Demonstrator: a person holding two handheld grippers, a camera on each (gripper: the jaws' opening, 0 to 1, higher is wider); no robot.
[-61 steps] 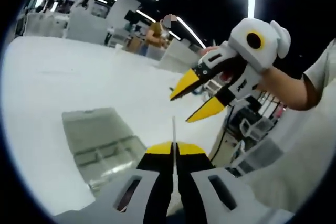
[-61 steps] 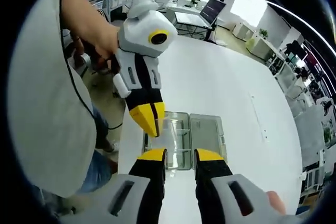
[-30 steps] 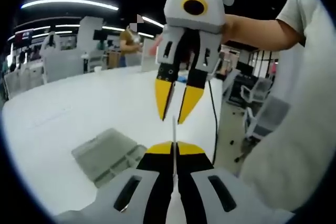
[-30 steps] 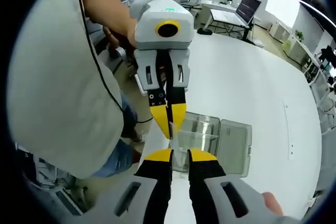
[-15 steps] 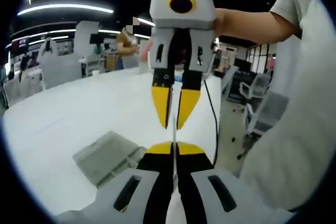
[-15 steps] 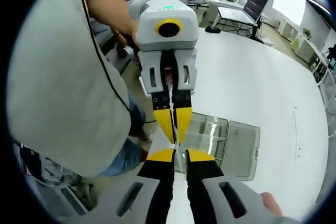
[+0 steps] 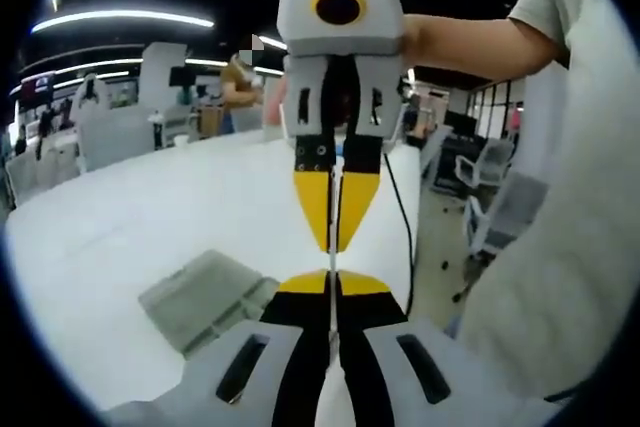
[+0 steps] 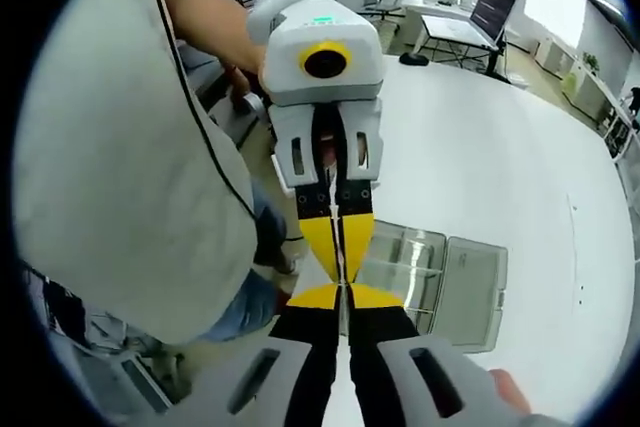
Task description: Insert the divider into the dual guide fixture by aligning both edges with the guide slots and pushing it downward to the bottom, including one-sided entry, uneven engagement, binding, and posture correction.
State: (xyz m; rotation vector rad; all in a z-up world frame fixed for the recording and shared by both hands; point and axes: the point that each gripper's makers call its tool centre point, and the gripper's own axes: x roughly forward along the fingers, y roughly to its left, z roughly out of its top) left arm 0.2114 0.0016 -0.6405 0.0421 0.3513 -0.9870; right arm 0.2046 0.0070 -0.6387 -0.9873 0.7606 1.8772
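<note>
Both claws meet tip to tip above the open clear box, which serves as the landmark. Seen from the left gripper view, the left claw (image 7: 331, 285) has its yellow-tipped jaws pressed narrow on the divider (image 7: 331, 259), a thin pale plate seen edge-on as a fine line rising from between them. The right claw (image 7: 333, 230) comes down from above, its jaws drawn close on either side of the same plate's upper edge; whether they actually pinch it I cannot tell. The dual guide fixture (image 7: 205, 297), the clear compartment box with its lid laid flat, sits on the white counter (image 7: 120, 217) below and to the left of the claws. From the right gripper view the right claw (image 8: 345, 296) is nearly closed, the left claw (image 8: 340, 247) points into it, and the box (image 8: 440, 282) lies just beyond them near the counter (image 8: 500, 157) edge, beside a person's pale shirt (image 8: 110, 177).
</note>
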